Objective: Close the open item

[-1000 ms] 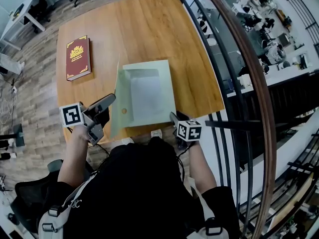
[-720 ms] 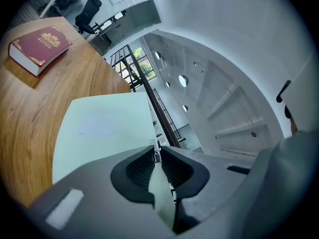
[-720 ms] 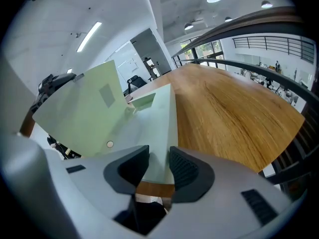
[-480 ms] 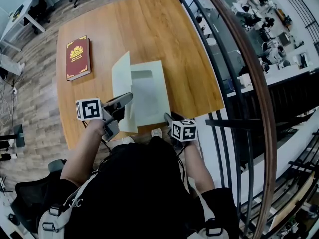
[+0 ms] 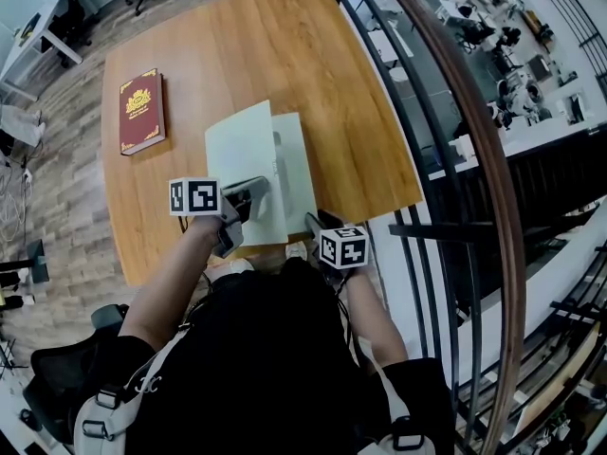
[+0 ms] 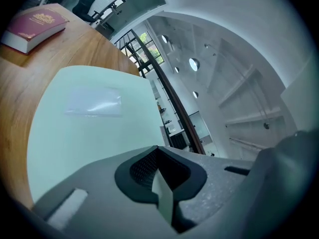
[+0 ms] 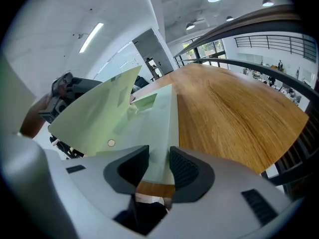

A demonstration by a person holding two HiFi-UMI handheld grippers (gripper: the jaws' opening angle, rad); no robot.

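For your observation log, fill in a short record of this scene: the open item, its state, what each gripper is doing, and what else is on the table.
Open item: light green folder on the wooden table
Folder state: cover raised at an angle, not yet flat
Left gripper: shut on the cover's edge
Right gripper: jaws apart at the folder's near edge, gripping nothing
Other item: closed dark red book, far left of the table, apart from the folder
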